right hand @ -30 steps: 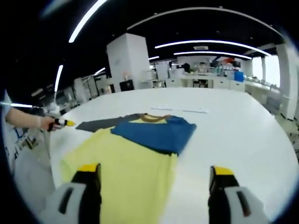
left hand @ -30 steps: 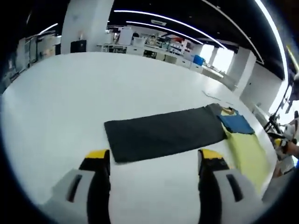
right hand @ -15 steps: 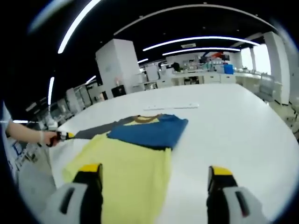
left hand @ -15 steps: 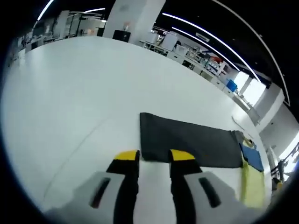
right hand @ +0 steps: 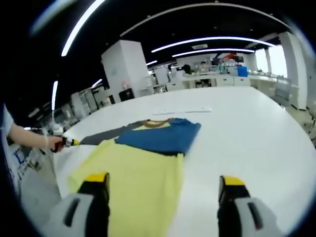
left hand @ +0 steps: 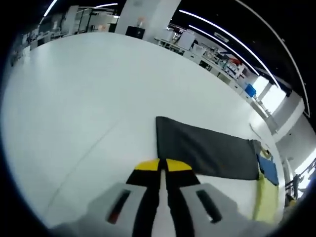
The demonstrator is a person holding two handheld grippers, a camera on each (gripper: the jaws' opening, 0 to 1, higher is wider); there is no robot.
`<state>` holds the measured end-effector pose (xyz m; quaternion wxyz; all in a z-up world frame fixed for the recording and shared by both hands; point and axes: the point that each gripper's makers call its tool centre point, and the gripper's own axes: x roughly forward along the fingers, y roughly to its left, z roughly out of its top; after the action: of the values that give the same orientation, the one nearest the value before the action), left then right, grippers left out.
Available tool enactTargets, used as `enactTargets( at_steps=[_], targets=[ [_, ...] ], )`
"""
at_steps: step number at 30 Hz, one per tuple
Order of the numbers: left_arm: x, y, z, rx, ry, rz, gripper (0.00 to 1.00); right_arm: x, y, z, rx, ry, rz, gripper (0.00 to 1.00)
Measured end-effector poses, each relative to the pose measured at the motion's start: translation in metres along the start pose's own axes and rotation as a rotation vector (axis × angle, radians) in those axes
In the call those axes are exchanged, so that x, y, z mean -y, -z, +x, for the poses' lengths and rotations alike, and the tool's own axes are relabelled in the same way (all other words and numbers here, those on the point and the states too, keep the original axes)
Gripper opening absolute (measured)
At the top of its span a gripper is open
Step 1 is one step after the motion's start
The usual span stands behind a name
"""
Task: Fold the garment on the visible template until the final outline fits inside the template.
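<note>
Closed now: left gripper (left hand: 162, 165), jaws wide apart a second ago, narrowed half a second ago, tips presently touching. Sits at the near edge of the dark mat (left hand: 205, 153), close to its 9 o'clock corner. Cannot tell whether any fabric is pinched between the tips; edge lies right at the yellow pads, no lift or crease visible. Also seen in the right gripper view at 9 o'clock, held in a hand (right hand: 49, 143), at the mat's far end.

Right gripper (right hand: 163, 182): unchanged, jaws wide open, holding nothing, hovering over the yellow part of the garment (right hand: 138, 170).

Judgement: closing at the mat edge suggests a grasp or a tug on the template piece, not yet a fold of the garment; folding appears not begun or only part done.

Garment: shirt, lying flat on the white table (right hand: 247, 133). Yellow body toward 6 o'clock in the right gripper view, blue panel toward 12 o'clock, brownish collar at the far end. Blue panel appears laid over the upper body. Slight wrinkling in the yellow, edges mostly straight. One end overlaps or abuts the dark mat; exact overlap not clear. In the left gripper view, garment sits at 4 o'clock beyond the mat's far end.
</note>
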<state>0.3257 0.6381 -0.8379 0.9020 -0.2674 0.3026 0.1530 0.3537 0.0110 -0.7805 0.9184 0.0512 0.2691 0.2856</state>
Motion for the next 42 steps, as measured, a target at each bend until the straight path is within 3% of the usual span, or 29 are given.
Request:
enactTargets(
  at_steps=[5, 10, 13, 15, 17, 19, 23, 25, 30, 39, 42],
  targets=[
    [0.01, -0.009, -0.011, 0.047, 0.029, -0.044, 0.0, 0.002, 0.001, -0.001, -0.003, 0.002, -0.006, 0.92],
    [0.009, -0.025, -0.008, 0.093, 0.066, -0.082, 0.0, 0.004, 0.0, -0.002, -0.004, 0.003, -0.008, 0.91],
    [0.027, -0.035, -0.012, 0.116, 0.119, -0.077, 0.0, 0.003, 0.0, -0.001, 0.0, 0.001, -0.004, 0.92],
    [0.034, -0.039, -0.011, 0.129, 0.172, -0.133, 0.0, 0.001, -0.002, -0.001, 0.009, -0.005, 0.01, 0.92],
    [0.042, -0.045, -0.012, 0.15, 0.217, -0.141, 0.0, -0.001, -0.005, -0.001, 0.028, -0.01, 0.028, 0.92],
    [0.047, -0.048, -0.011, 0.146, 0.224, -0.134, 0.0, 0.0, -0.006, -0.001, 0.028, -0.01, 0.027, 0.92],
    [0.094, -0.059, -0.02, 0.15, 0.337, -0.098, 0.0, -0.001, -0.007, -0.001, 0.027, -0.014, 0.026, 0.92],
    [0.104, -0.065, -0.013, 0.147, 0.374, -0.09, 0.0, -0.001, -0.006, -0.001, 0.025, -0.015, 0.026, 0.92],
    [0.158, -0.061, -0.014, 0.122, 0.478, -0.02, 0.0, -0.004, -0.01, -0.003, 0.043, -0.027, 0.054, 0.91],
    [0.224, -0.06, 0.006, 0.079, 0.57, 0.011, 0.0, 0.003, -0.015, -0.015, 0.05, -0.025, 0.047, 0.91],
    [0.256, -0.042, -0.003, 0.064, 0.609, 0.034, 0.0, 0.006, -0.014, -0.017, 0.049, -0.017, 0.048, 0.91]
  ],
)
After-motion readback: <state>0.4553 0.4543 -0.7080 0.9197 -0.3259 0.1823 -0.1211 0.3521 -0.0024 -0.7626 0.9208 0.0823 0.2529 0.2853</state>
